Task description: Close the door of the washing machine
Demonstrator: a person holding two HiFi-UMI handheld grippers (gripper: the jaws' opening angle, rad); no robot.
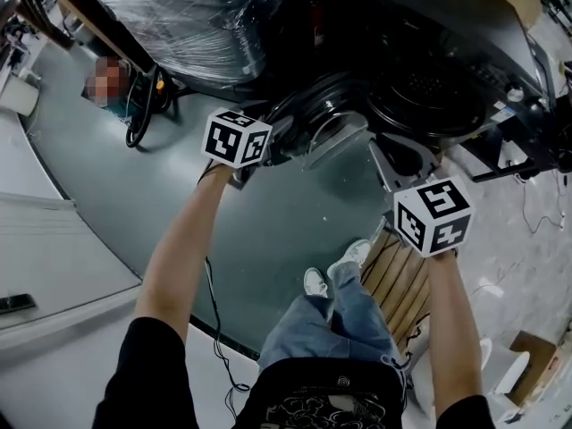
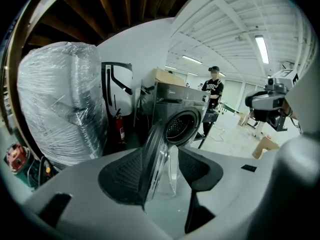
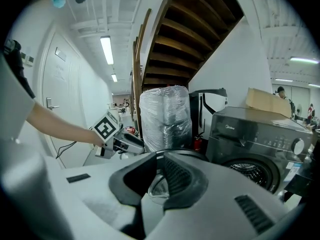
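The dark front-loading washing machine (image 1: 429, 70) (image 3: 255, 134) stands with its round glass door (image 1: 326, 130) swung out. My left gripper (image 1: 273, 148) is at the door's free edge. In the left gripper view the door (image 2: 157, 154) runs edge-on between the spread jaws of this gripper (image 2: 165, 176), close beside the left pad, with the drum opening (image 2: 181, 126) beyond. My right gripper (image 1: 393, 166) hangs in front of the machine, to the right of the door. Its jaws (image 3: 160, 181) are shut with nothing in them; the door glass (image 3: 159, 188) shows just behind.
A large plastic-wrapped bundle (image 2: 55, 104) (image 3: 165, 116) and a red fire extinguisher (image 2: 120, 126) stand left of the machine under a staircase. A wooden pallet (image 1: 402, 275) lies by my feet, cables (image 1: 214, 320) trail on the floor. A person (image 2: 212, 91) stands beyond the machine.
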